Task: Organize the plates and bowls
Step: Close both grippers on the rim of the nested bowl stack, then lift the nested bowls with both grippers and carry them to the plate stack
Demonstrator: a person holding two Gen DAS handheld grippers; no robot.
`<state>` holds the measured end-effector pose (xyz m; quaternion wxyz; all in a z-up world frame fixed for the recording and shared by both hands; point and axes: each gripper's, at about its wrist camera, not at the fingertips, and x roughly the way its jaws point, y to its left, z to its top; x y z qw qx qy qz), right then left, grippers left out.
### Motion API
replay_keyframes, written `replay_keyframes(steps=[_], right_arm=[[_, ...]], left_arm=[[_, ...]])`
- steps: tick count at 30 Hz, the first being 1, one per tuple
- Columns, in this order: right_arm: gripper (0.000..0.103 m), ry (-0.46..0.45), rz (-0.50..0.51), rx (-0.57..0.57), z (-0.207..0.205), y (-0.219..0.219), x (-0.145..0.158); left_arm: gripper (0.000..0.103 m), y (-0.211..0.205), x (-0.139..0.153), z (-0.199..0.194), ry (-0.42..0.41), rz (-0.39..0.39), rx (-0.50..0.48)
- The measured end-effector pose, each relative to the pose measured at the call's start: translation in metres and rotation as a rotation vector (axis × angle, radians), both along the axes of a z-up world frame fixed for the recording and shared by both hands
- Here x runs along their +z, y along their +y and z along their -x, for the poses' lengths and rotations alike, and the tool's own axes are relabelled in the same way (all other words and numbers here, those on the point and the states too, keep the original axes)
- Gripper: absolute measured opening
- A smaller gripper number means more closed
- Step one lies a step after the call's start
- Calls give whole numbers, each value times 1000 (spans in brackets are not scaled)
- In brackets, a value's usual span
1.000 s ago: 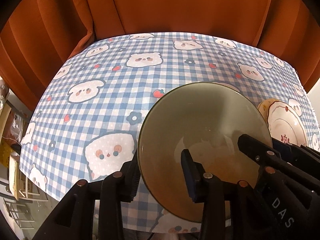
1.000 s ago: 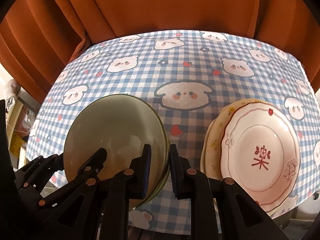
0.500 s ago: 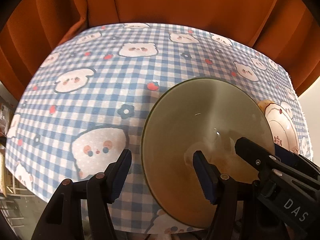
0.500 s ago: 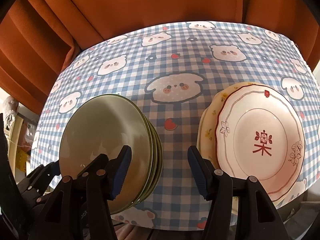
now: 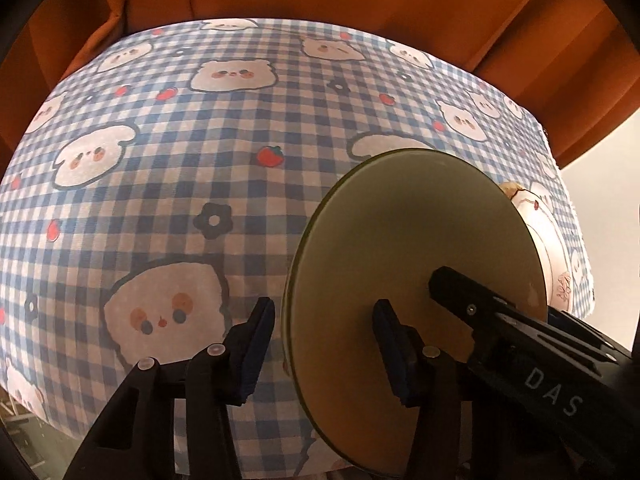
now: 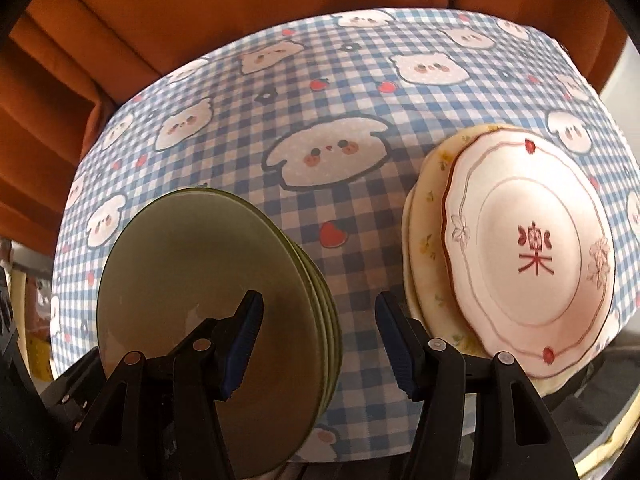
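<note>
A stack of olive-green plates (image 5: pixel 420 240) (image 6: pixel 192 280) lies on the checked tablecloth near its front edge. My left gripper (image 5: pixel 325 344) straddles the stack's left rim. One pad hangs outside the rim, the other over the top plate, and neither presses; its jaws are closing. My right gripper (image 6: pixel 320 340) stands open across the stack's right rim, its left finger over the top plate and its right finger over the cloth. In the left wrist view, the right gripper's black body (image 5: pixel 520 340) reaches over the plates. A white plate with a red character (image 6: pixel 532 260) tops some cream plates (image 6: pixel 424 240) at the right.
The blue-and-white checked tablecloth (image 5: pixel 200 184) with bear prints covers the table. An orange curtain (image 6: pixel 240 8) hangs close behind the far edge. The white plate (image 5: pixel 548 240) shows past the green stack. The table's front edge runs just under both grippers.
Both grippers were closed on the green stack's rim and have let go and opened. The left gripper's jaws have since narrowed again. Both cameras now sit lower and look more steeply down.
</note>
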<state>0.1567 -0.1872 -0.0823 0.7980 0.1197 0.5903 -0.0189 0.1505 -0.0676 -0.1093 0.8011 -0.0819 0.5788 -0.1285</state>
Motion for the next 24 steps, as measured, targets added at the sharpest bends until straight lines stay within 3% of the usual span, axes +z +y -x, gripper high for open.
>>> replay_keyframes(steps=[6, 11, 15, 24], right_arm=[[62, 6, -18, -51, 2, 1, -6], [58, 19, -54, -48, -2, -1, -11], [44, 16, -94, 19, -7, 1, -11], [43, 25, -140, 82, -11, 1, -13]], left_arm=[[52, -3, 2, -2, -14, -21, -63], [51, -4, 1, -4, -4, -30, -60], [49, -3, 0, -4, 13, -34, -28], [43, -6, 3, -2, 24, -87, -3]])
